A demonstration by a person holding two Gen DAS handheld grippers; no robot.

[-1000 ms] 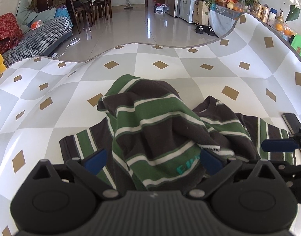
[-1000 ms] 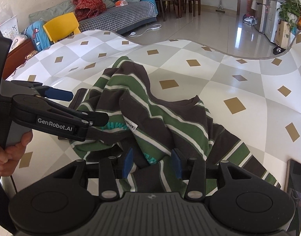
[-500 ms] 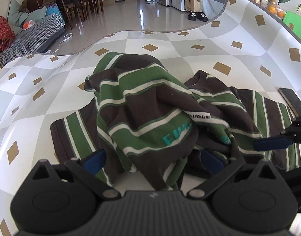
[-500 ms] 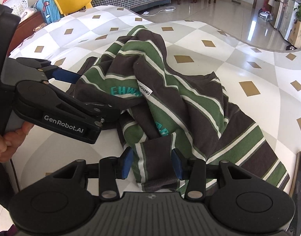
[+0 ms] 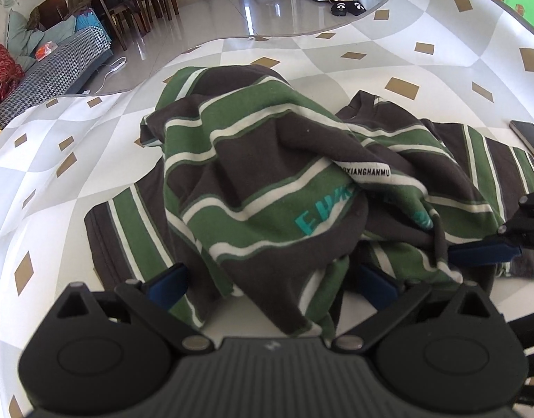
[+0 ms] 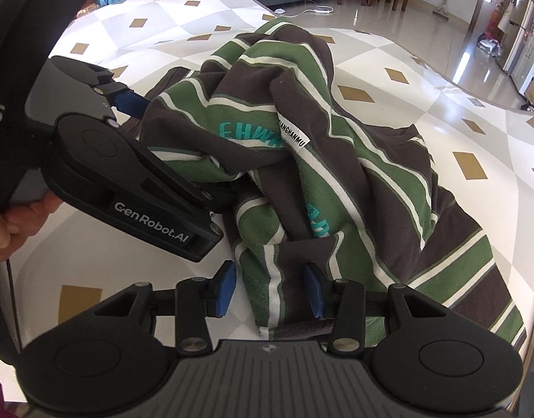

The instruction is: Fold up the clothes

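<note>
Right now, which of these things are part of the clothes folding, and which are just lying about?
Part of the job:
- striped shirt, crumpled on the table
- left gripper, jaws wide around the cloth
- right gripper, with a fold between its fingers

Just lying about:
- phone at the table's edge
- slippers on the floor
- sofa

shirt (image 5: 267, 181) on table (image 5: 388, 55) | phone (image 5: 529, 139) right of shirt

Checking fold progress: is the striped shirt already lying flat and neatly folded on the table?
No, the striped shirt sits in a crumpled heap on the table, with loose folds bunched up.
</note>
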